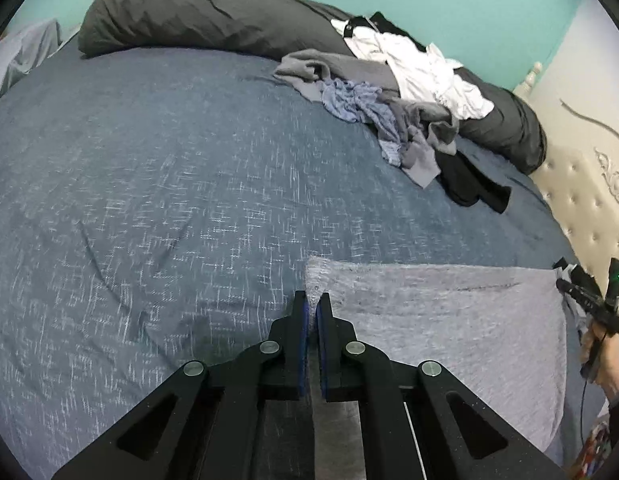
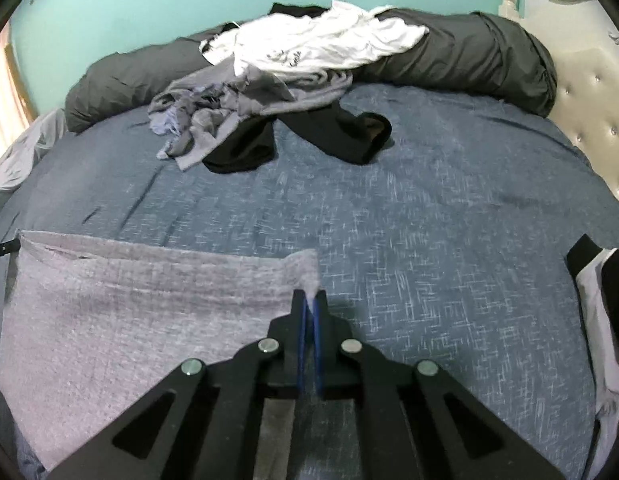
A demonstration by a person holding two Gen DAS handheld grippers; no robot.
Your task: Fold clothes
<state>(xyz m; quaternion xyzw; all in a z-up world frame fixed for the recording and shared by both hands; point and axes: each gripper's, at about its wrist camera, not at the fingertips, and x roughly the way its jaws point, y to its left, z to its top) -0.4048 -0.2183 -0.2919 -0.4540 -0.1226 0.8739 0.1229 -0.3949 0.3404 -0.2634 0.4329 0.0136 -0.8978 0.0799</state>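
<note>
A light grey knit garment [image 1: 449, 320] lies spread at the near edge of the blue bed cover [image 1: 169, 200]. My left gripper [image 1: 312, 300] is shut on the garment's far left corner. In the right wrist view the same garment [image 2: 129, 312] stretches to the left, and my right gripper [image 2: 309, 298] is shut on its far right corner. The right gripper also shows at the right edge of the left wrist view [image 1: 589, 304]. The cloth between the two grippers is held fairly taut and flat.
A pile of unfolded clothes [image 2: 269, 80], white, grey, blue and black, lies at the far side against a long dark grey pillow [image 2: 469, 52]. A tufted cream headboard [image 2: 597, 120] borders the bed on the right. A black-and-white garment [image 2: 601, 300] lies at the right edge.
</note>
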